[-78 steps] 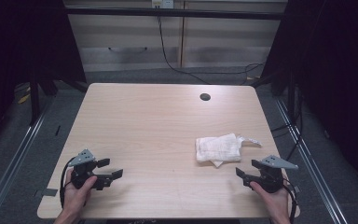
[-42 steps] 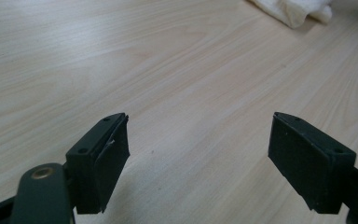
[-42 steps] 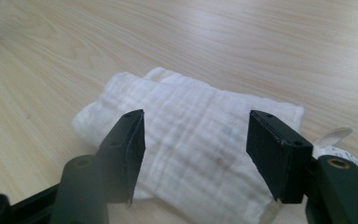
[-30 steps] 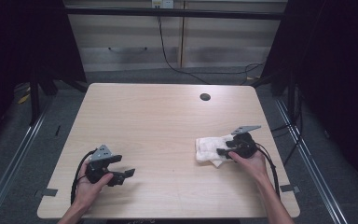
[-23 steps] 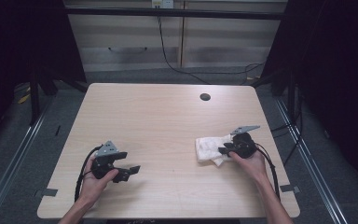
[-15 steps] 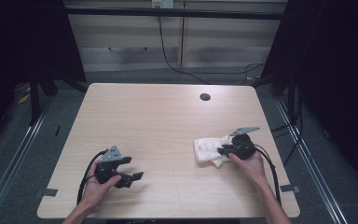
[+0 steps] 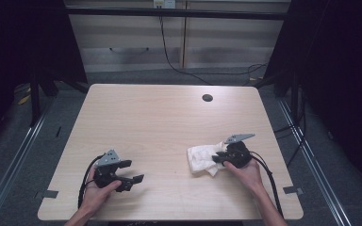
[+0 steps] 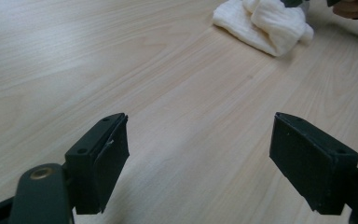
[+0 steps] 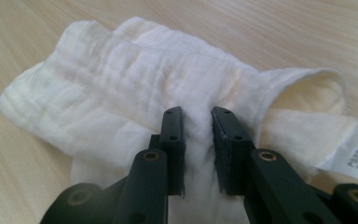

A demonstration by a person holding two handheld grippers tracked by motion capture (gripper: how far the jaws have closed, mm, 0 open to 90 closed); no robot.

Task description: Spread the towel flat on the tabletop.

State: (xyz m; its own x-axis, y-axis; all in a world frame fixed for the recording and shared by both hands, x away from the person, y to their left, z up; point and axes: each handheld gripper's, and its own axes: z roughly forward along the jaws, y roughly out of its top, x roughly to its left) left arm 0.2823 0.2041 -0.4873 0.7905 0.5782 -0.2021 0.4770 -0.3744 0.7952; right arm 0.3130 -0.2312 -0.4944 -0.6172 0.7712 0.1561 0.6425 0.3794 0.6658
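Right now, my right gripper: jaws pinched close together on a bunched fold of the white cloth, fabric squeezed up between the two pads.
Jaw motion, right: they have just been closing, with the cloth between them.
Cloth, place: it lies crumpled on the wooden table, on the right half, nearer my edge than the far one; in the high view the cloth sits just left of my right gripper.
Cloth, shape: folded over itself in soft ridges, one hemmed edge curling open at the right of the right gripper view; a white label with small print pokes out at the lower right there.
My right hand: wrapped round the gripper's body from behind, cable trailing toward my edge of the table.
My left gripper: jaws spread wide, nothing between them but bare wood.
Left gripper, place: over the table's near left part, well apart from the cloth, which shows far off at the top of the left gripper view.
Table, far side: a small dark round hole.
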